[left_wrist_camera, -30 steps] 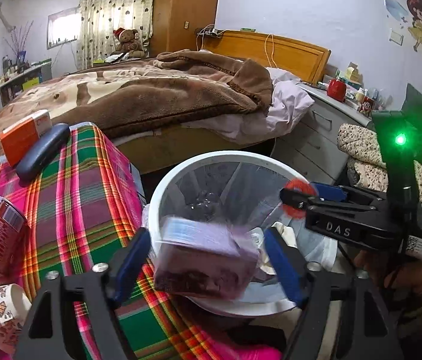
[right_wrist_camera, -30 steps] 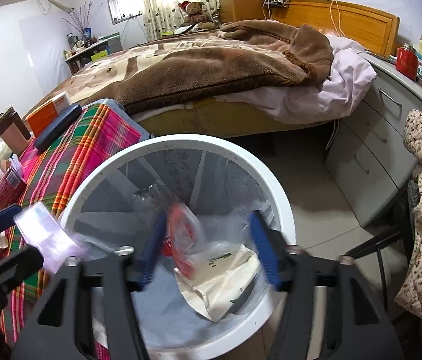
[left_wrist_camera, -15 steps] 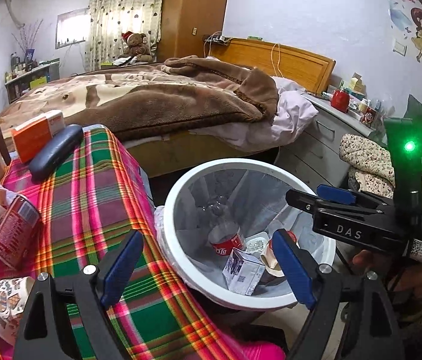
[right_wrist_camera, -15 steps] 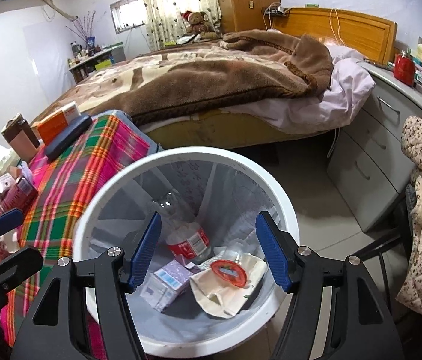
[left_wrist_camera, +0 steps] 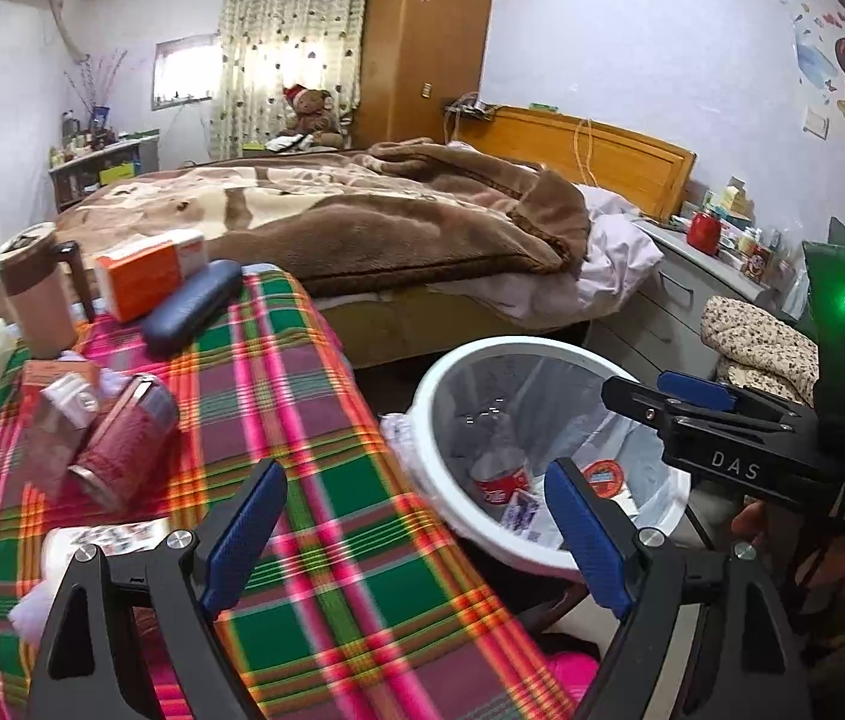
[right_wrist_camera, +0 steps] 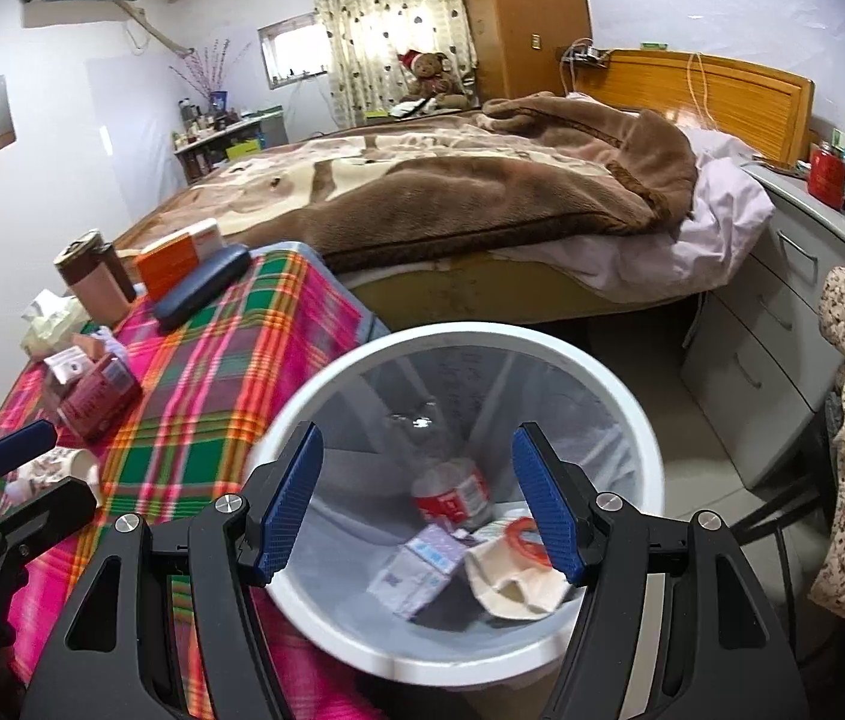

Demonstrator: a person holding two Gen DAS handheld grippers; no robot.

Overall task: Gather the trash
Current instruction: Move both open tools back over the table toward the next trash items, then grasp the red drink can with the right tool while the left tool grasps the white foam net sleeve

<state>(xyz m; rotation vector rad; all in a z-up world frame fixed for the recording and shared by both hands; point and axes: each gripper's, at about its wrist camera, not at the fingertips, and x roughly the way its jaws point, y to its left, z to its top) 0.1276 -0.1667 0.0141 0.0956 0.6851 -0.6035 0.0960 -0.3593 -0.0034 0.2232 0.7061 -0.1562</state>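
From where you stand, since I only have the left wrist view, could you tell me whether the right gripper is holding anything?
Observer: No. The right gripper is open above the white bin, with nothing between its fingers.
Operator: Thank you. What lies in the bin besides the bottle?
Observer: A cream wrapper lies next to the purple carton, and a red-rimmed lid rests on the wrapper.

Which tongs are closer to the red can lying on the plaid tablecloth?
Left. The left tongs hang over the tablecloth just beside the red can; the right tongs are over the trash bin, farther off.
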